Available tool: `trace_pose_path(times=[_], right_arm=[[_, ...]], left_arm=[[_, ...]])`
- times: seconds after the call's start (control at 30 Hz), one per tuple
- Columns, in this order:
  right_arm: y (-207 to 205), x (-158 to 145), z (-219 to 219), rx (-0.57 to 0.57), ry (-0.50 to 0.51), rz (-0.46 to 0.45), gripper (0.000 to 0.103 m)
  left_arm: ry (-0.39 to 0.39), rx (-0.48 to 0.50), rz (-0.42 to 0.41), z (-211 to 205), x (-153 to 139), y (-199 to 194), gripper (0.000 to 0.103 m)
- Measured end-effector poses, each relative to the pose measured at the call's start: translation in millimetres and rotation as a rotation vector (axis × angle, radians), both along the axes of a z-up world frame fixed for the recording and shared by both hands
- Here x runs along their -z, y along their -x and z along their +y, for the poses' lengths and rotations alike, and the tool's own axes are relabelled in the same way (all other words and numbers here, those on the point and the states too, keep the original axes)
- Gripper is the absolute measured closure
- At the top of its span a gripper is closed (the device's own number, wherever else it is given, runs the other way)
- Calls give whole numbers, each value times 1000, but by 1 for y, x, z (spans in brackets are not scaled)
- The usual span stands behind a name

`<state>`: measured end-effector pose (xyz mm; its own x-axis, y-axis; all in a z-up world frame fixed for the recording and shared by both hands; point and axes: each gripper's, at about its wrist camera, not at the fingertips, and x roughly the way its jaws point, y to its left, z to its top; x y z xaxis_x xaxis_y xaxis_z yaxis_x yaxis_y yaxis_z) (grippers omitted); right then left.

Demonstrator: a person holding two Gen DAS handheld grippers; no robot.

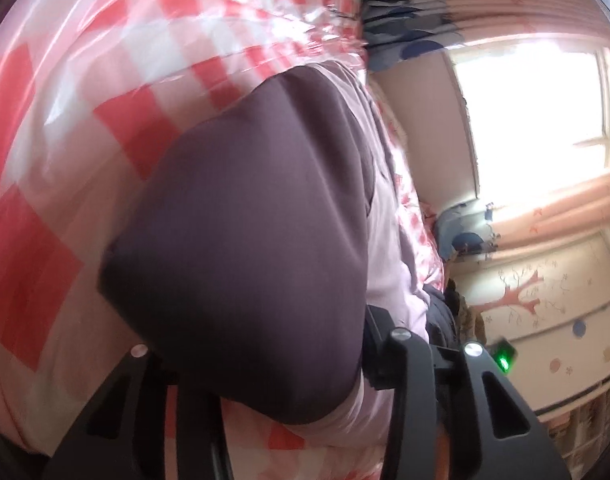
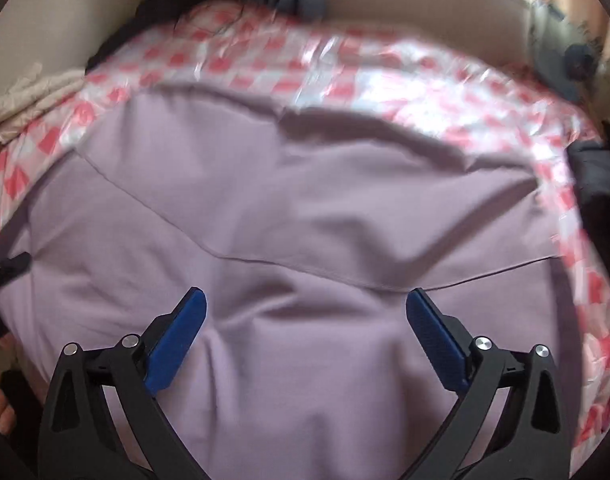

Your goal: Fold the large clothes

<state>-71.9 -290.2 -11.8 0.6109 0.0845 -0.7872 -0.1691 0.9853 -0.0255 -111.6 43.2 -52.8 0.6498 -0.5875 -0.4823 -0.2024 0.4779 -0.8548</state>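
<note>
While the left wrist view is mostly blocked, I note what it does give: a fold of the lilac garment (image 1: 241,240) bulges up over the left gripper (image 1: 265,380), looking dark mauve in shadow, and the fingertips are buried under it. I judge that gripper clenched on the cloth, since the fabric rises straight out from between the black arms, though the pads themselves are hidden. Behind the fold I see the red-and-white checked plastic sheet (image 1: 65,160) that covers the bed, and at far right a bright window (image 1: 533,92) and a wall with a tree decal. Moving right, the right wrist view shows the thing the other view cannot: the garment (image 2: 285,220) lies spread wide across the checked sheet (image 2: 385,64), with a seam running across its middle and soft creases gathering toward me. The right gripper (image 2: 305,336) hovers just above it, jaws spread wide, blue pads (image 2: 177,344) bare, holding nothing. My read on handling: thin, light, limp woven cloth that drapes and will not keep an edge by itself; the glossy sheet beneath looks slick, so the garment may slide when dragged. I would pinch at a hem or corner, taking one layer only, not the loose middle.
</note>
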Motion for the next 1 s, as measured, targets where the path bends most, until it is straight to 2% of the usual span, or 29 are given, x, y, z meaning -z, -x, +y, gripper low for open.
trace_pose_path(times=[0.07, 0.13, 0.17, 0.2, 0.27, 0.3, 0.37, 0.43, 0.57, 0.73, 0.8, 0.9, 0.97, 1.0], right_arm=[[-7, 30, 8, -29, 65, 78, 6], [-6, 40, 13, -39, 113, 43, 6], [-8, 35, 13, -30, 111, 58, 6], [-5, 28, 12, -22, 91, 46, 6], [16, 9, 18, -45, 35, -61, 6], [19, 12, 25, -61, 42, -58, 6], [15, 40, 29, -72, 46, 7, 6], [18, 50, 30, -69, 58, -20, 6], [23, 47, 23, -62, 15, -40, 6], [35, 31, -18, -88, -102, -61, 7], [57, 20, -49, -81, -230, -91, 7], [89, 10, -118, -77, -580, -128, 7], [112, 6, -173, -7, -771, -166, 7], [122, 4, -202, 53, -833, -188, 7]], left_arm=[[31, -6, -16, 0, 2, -2, 62], [-12, 8, -77, -10, -15, 1, 67], [-36, 18, -106, -16, -26, 3, 69], [-57, 28, -130, -20, -35, 3, 70], [-102, 54, -179, -28, -54, 5, 71], [-137, 68, -208, -35, -65, 5, 72], [-193, 113, -248, -53, -80, 6, 72], [-265, 165, -323, -84, -102, 12, 73], [-337, 255, -424, -134, -133, 17, 73], [-380, 357, -512, -193, -165, 13, 73], [-405, 400, -544, -213, -176, 12, 72], [-473, 494, -576, -258, -182, 18, 73], [-494, 571, -577, -293, -174, 17, 73], [-502, 593, -575, -306, -172, 13, 73]])
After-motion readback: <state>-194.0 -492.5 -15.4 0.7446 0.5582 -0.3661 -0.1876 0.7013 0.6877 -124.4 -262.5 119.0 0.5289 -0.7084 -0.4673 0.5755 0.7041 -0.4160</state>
